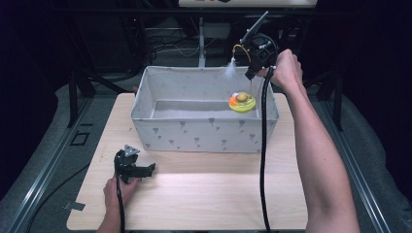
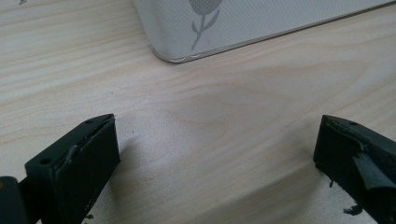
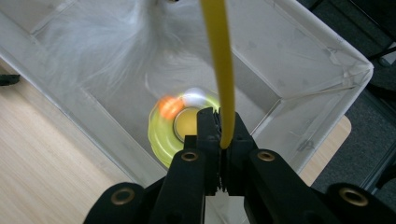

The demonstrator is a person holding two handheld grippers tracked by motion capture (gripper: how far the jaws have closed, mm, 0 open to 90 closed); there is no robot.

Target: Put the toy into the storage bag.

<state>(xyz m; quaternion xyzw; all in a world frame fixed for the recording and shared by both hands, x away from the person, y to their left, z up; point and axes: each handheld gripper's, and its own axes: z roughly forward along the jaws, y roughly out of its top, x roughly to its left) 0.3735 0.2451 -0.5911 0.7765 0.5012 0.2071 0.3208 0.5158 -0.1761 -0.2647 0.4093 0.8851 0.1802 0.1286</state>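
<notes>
A bare forearm (image 1: pixel 318 165) reaches in from the bottom edge over a pale wood worktop (image 1: pixel 194 194), with dark floor and metal rails around it and cables behind. On the worktop stands one grey fabric bin (image 1: pixel 194 133) printed with small flowers.

There are two tongs. The left tongs (image 1: pixel 141 171) rest low on the worktop in front of the bin, jaws apart with nothing between them. The right tongs (image 1: pixel 250 73) hang above the bin's far right corner, jaws clamped together on one thin yellow wand (image 3: pixel 219 70).

The wand belongs to one yellow round toy (image 1: pixel 242 102), which lies inside the bin at its right end.

The right gripper view alone shows the grip on the wand, a blurred orange ball (image 3: pixel 169 106) on the toy, and wispy white feathers (image 3: pixel 116 42). The left gripper view shows a bin corner (image 2: pixel 177 51) close up.
</notes>
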